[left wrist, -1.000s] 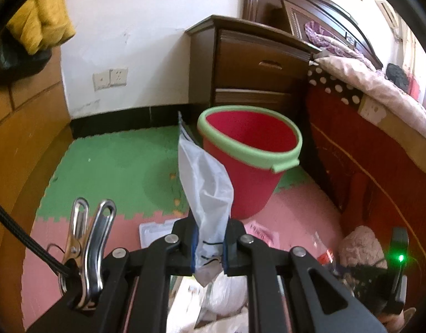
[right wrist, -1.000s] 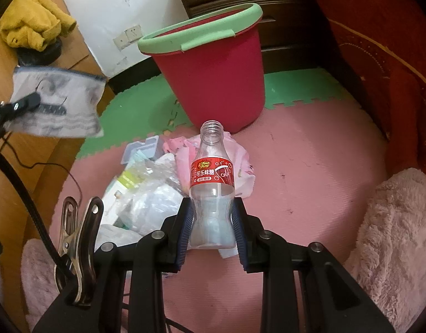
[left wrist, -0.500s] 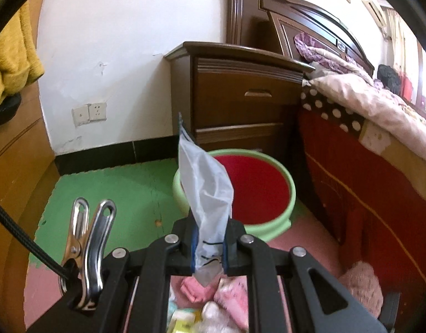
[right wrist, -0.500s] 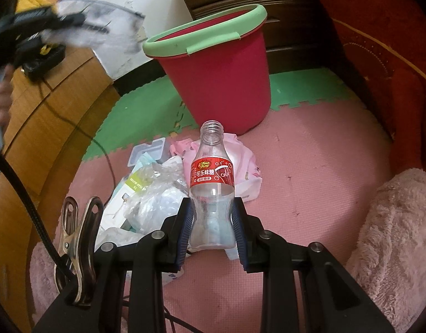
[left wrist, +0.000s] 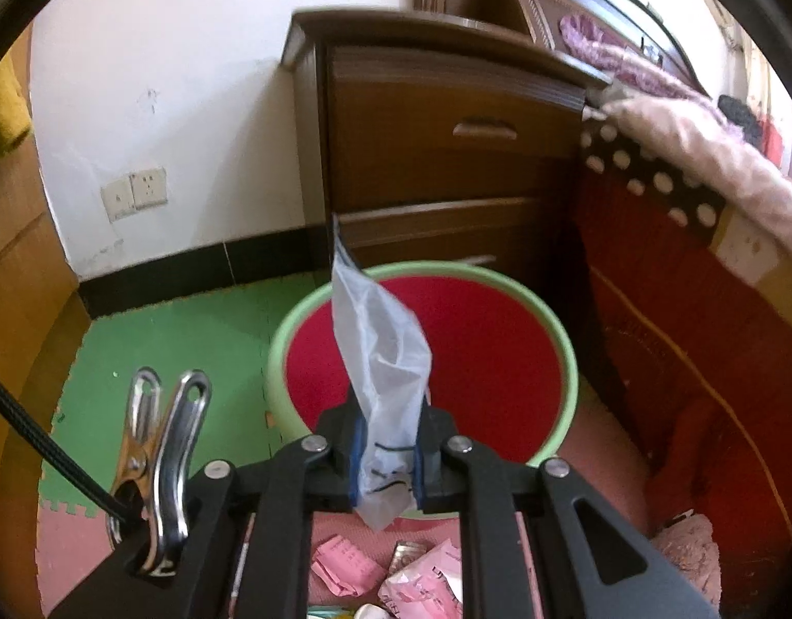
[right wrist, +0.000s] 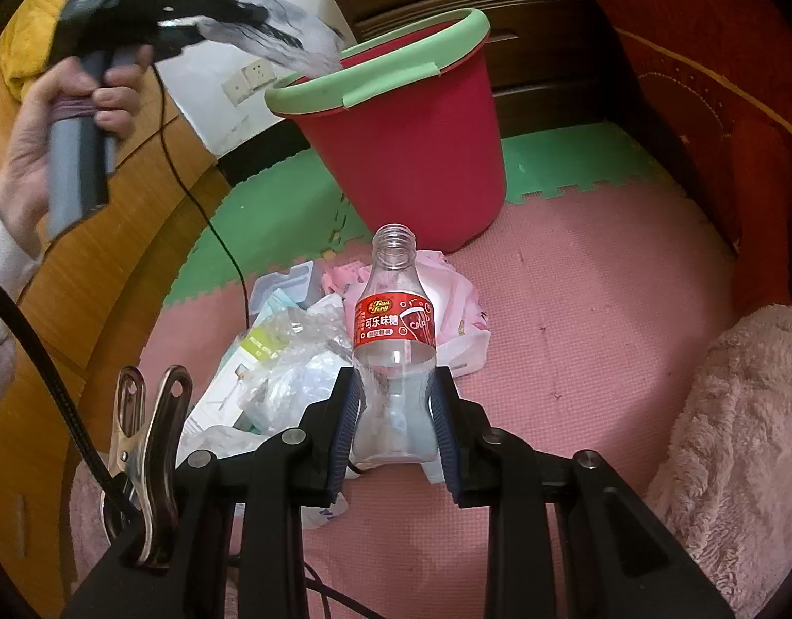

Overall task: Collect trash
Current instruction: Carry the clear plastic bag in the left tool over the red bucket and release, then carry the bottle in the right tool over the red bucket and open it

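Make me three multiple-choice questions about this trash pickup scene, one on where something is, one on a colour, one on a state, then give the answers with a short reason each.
1. Where is the crumpled clear plastic bag held by the left tool?
A. on the pink mat
B. over the red bucket's opening
C. on the bed

2. What colour is the rim of the red plastic bucket?
A. light green
B. black
C. yellow

3. What state is the clear plastic bottle with the red label in, between the right tool's pads?
A. capped and full
B. crushed flat
C. uncapped, upright

Answers: 1 B, the left wrist view shows the bag over the bucket's mouth. 2 A, the rim is light green. 3 C, its neck is open and points up.
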Available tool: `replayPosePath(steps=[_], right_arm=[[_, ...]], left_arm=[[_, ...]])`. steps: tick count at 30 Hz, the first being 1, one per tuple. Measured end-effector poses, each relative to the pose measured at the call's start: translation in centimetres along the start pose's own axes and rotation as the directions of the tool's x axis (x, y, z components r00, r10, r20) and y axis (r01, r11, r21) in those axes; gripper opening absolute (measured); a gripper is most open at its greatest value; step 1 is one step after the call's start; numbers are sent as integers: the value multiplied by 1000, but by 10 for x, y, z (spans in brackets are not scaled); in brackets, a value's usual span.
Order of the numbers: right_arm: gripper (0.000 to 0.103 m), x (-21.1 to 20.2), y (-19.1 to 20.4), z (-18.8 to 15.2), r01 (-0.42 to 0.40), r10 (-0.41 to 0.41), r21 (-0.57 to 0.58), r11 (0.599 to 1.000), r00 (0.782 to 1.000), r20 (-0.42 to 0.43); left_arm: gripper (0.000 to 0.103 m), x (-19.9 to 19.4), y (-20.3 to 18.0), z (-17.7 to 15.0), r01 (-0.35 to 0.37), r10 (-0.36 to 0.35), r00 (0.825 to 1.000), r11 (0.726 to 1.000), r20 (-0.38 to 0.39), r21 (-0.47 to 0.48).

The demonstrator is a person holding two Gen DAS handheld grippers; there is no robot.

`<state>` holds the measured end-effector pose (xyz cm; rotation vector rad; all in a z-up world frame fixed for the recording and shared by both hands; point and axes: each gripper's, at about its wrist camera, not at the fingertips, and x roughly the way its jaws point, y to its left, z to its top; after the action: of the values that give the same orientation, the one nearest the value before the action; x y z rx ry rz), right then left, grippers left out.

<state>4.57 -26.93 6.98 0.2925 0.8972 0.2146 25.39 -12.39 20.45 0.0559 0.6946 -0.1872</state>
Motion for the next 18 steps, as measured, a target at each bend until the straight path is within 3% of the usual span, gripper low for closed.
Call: replayPosePath(steps=[2, 4, 7, 18], right_arm=[[30, 0, -1, 0, -3, 3, 4, 1000, 1000, 0], [30, 1, -3, 1, -8, 8, 9, 1000, 1000, 0], [30, 2, -2, 2, -9, 9, 3, 1000, 1000, -2], [30, 5, 1, 1, 8, -8, -9, 1000, 1000, 2]], left_arm=[[18, 7, -1, -3, -6, 6, 1000, 1000, -15, -7], [33, 11, -3, -5, 1, -1, 1000, 1000, -26, -14], [42, 13, -4, -8, 6, -7, 999, 1000, -33, -8], [43, -18, 20, -28, -49, 49, 999, 998, -7, 34]])
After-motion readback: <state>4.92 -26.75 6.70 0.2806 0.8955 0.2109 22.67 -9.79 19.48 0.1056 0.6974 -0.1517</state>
